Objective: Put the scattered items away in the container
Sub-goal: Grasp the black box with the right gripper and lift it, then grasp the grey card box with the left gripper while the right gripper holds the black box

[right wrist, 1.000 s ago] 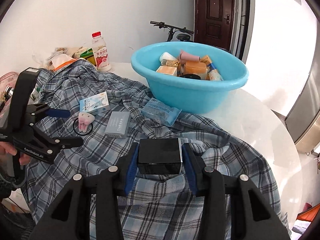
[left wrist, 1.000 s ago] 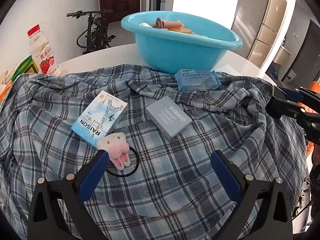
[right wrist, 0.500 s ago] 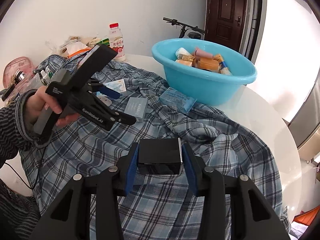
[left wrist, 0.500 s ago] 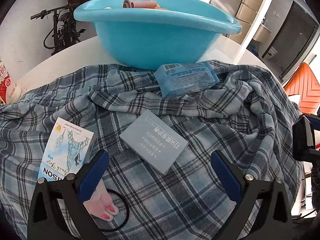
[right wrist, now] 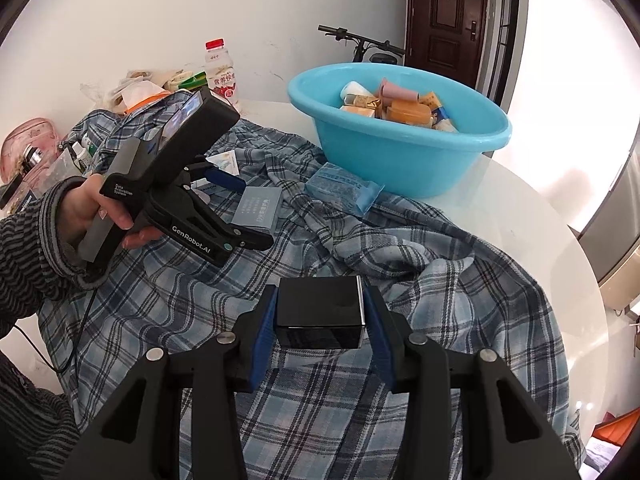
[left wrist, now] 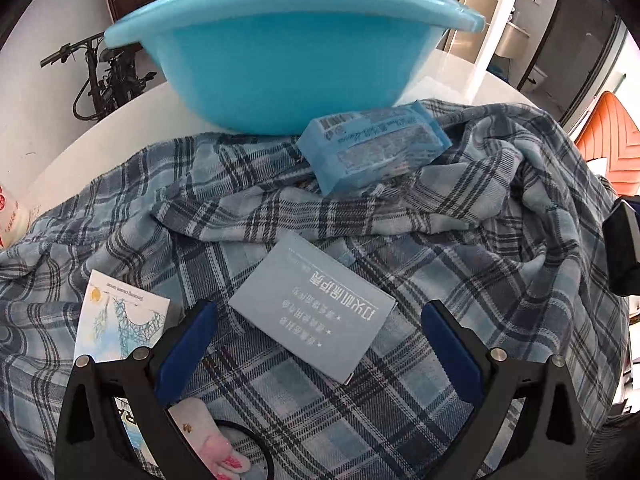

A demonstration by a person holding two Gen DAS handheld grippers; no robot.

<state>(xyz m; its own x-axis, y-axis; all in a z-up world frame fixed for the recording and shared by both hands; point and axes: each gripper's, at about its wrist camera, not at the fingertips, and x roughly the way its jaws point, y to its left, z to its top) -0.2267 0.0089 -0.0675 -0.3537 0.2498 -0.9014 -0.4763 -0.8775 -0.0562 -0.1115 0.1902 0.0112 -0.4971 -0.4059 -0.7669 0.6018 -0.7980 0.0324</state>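
- Lying flat on the plaid shirt mid-table, the grey-blue card box now sits right between the left gripper's spread fingers; a second ago it lay further ahead, so this pick looks imminent.
- Jaws there are wide apart, touching nothing yet.
- The right gripper stays clamped on a black box, held above the shirt's near edge, unmoved.
- The blue basin, already part-filled, stands at the table's far edge, with a blue tissue pack just beside its base.
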